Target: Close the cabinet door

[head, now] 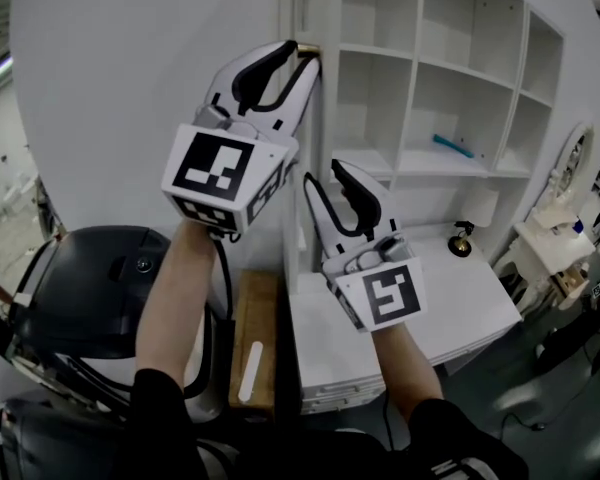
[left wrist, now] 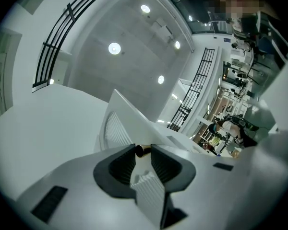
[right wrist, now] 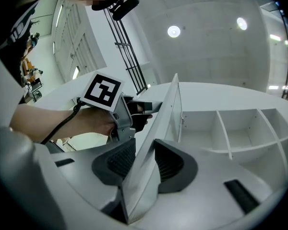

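Note:
The white cabinet door (head: 298, 138) stands open, edge-on toward me, in front of the open shelves (head: 430, 78). My left gripper (head: 302, 50) is high on the door's edge, its fingertips closed round a small brass knob (head: 311, 50). In the left gripper view that brass knob (left wrist: 141, 150) spans the gap between the pads of the left gripper (left wrist: 143, 151). Lower down, my right gripper (head: 323, 170) straddles the door's edge. In the right gripper view the door (right wrist: 169, 114) runs between the jaws of the right gripper (right wrist: 144, 145); its left pad stands a little off the panel.
A teal object (head: 452, 146) lies on a middle shelf. A small dark and brass item (head: 461, 240) stands on the white counter (head: 470, 303) below. A black chair (head: 90, 288) and a wooden board (head: 255, 338) are at lower left, against a white wall (head: 100, 98).

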